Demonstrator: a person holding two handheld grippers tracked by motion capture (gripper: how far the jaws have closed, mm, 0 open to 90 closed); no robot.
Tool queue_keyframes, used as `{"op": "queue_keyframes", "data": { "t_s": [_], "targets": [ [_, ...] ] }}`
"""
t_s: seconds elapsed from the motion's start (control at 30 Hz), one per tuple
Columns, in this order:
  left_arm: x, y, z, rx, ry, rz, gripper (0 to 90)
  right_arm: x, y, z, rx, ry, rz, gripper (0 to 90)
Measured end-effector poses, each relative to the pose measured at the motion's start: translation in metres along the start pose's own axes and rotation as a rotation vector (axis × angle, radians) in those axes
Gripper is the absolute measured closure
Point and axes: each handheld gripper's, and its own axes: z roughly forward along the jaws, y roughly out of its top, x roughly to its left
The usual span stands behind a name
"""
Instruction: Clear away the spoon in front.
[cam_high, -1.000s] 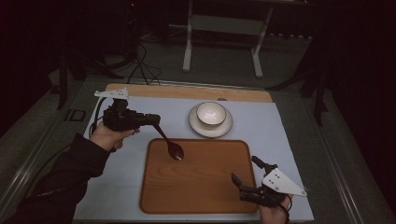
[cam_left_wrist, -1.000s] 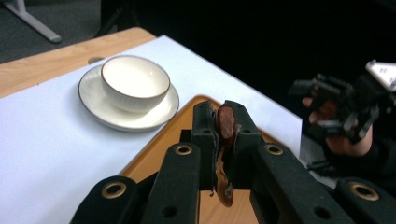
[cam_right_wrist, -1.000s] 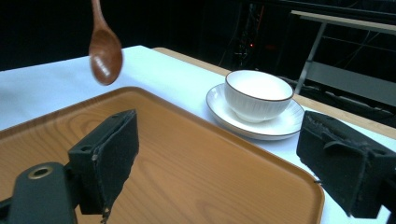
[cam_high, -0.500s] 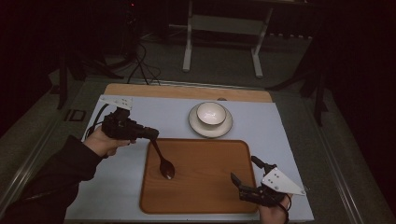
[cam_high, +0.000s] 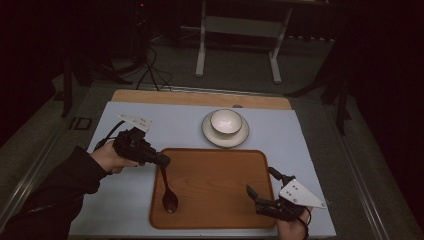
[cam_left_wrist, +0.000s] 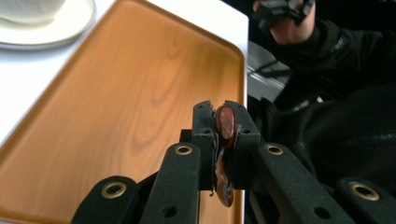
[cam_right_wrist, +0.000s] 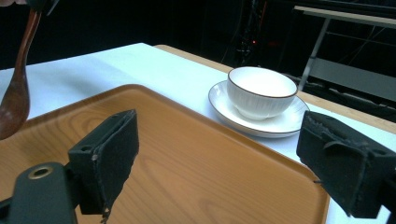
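A dark brown wooden spoon (cam_high: 167, 192) hangs bowl-down over the left part of the wooden tray (cam_high: 215, 175). My left gripper (cam_high: 161, 161) is shut on the spoon's handle end (cam_left_wrist: 225, 122), at the tray's left rim. In the right gripper view the spoon (cam_right_wrist: 16, 88) shows at the far left. My right gripper (cam_high: 257, 192) stands open at the tray's near right corner, nothing between its pads (cam_right_wrist: 109, 154). A white bowl (cam_high: 226, 121) sits on a white saucer (cam_high: 226, 135) behind the tray.
The tray lies on a white tabletop (cam_high: 310, 150) with a wooden strip (cam_high: 200, 98) along its far edge. A metal stand (cam_high: 237, 40) and cables (cam_high: 150, 70) are on the floor beyond. A person's dark sleeve (cam_high: 55, 190) comes in from the lower left.
My left gripper has swung the spoon from pointing right to hanging down, and moved it toward the tray's near left part. The right gripper has stayed put.
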Motion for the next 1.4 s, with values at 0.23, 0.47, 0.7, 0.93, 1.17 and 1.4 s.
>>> {"op": "queue_keyframes", "data": {
  "t_s": [0.23, 0.47, 0.7, 0.93, 1.17, 1.4],
  "targets": [
    [0.013, -0.003, 0.015, 0.059, -0.019, -0.029, 83.1, 0.000, 0.000, 0.000, 0.000, 0.000, -0.001, 12.8],
    [0.022, -0.003, 0.031, 0.080, -0.045, -0.033, 83.0, -0.001, 0.000, 0.000, 0.005, 0.002, 0.001, 12.8],
    [0.026, -0.004, 0.048, 0.105, -0.083, -0.050, 82.7, -0.001, -0.001, 0.000, 0.007, 0.007, 0.002, 13.2],
    [0.031, -0.013, 0.056, 0.026, -0.014, -0.052, 79.5, -0.002, 0.000, -0.001, 0.003, 0.005, 0.004, 13.2],
    [0.035, -0.022, 0.071, -0.016, 0.013, -0.073, 75.6, -0.001, 0.000, -0.001, 0.002, 0.003, 0.000, 13.2],
    [0.037, -0.025, 0.081, -0.045, 0.061, -0.061, 73.0, -0.001, 0.000, -0.001, 0.003, 0.004, 0.001, 13.2]
  ]
}}
